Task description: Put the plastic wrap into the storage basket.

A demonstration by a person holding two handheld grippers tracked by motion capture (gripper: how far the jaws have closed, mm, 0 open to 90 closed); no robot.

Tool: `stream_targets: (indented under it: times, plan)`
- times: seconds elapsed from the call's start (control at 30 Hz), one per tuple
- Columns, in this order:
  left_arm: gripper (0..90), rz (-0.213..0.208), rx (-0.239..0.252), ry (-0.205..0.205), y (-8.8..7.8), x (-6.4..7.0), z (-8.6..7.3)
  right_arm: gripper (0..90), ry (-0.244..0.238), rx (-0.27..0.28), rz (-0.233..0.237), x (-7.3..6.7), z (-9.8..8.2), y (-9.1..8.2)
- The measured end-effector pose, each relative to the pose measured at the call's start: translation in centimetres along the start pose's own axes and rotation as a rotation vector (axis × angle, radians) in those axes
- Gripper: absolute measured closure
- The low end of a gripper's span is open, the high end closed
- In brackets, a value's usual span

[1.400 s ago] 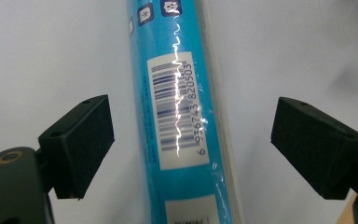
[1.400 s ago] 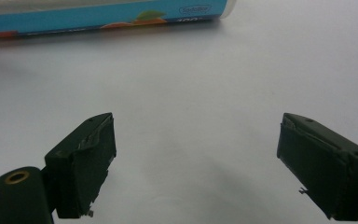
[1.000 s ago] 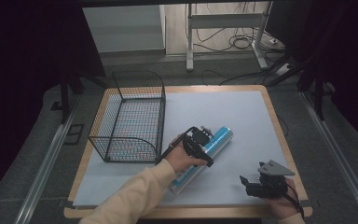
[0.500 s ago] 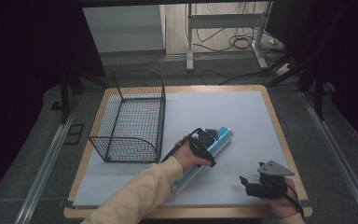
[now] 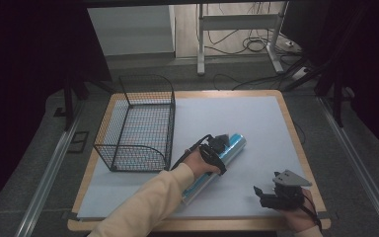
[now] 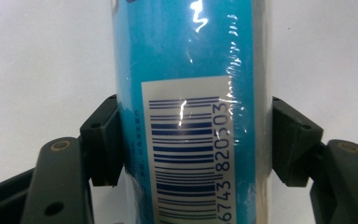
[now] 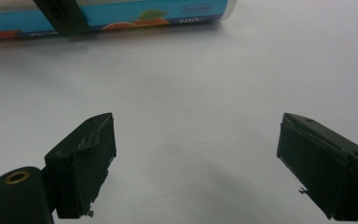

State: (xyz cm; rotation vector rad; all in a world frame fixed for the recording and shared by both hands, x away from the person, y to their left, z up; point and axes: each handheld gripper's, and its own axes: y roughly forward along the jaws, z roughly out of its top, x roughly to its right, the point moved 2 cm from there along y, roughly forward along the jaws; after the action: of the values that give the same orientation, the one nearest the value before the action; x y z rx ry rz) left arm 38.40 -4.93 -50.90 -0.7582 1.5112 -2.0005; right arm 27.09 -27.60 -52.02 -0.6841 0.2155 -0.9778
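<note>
A long blue plastic-wrapped tube (image 5: 235,142) lies slantwise on the white sheet, right of the wire basket. My left gripper (image 5: 219,146) straddles it near its far end, and its jaws have just been closing on it. In the left gripper view both pads (image 6: 104,140) press the tube's (image 6: 191,56) sides beside a barcode label, so the left gripper (image 6: 193,137) is shut on it. My right gripper (image 5: 264,193) rests near the table's front right corner. In its own view the right gripper (image 7: 196,154) stands open over bare sheet, with the tube (image 7: 144,14) farther off.
A black wire basket (image 5: 138,123) stands at the left of the white sheet (image 5: 237,113), its inside holding nothing. The wooden table edge (image 5: 292,138) borders the sheet on the right. Dark floor, rails and cables surround the table.
The left hand has shifted slightly along the tube and lowered onto it, and its jaws have closed around it. The right gripper has stayed put.
</note>
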Motion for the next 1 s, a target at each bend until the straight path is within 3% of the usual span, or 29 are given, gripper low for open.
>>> stream_targets:
  times: [0.3, 0.7, 1.0]
  plan:
    - [31.3, -0.008, 0.003, -0.006, -0.6, -1.0, -0.4, 11.9, 0.004, 0.002, -0.006, 0.1, 0.0, -0.1]
    - [31.4, 0.008, 0.015, 0.028, -3.8, -1.8, -0.2, 11.9, 0.003, 0.003, -0.01, 0.1, 0.0, -0.1]
    - [31.4, 0.008, 0.021, 0.039, -4.9, -1.8, 0.0, 11.9, 0.006, 0.002, -0.011, 0.2, 0.0, -0.1]
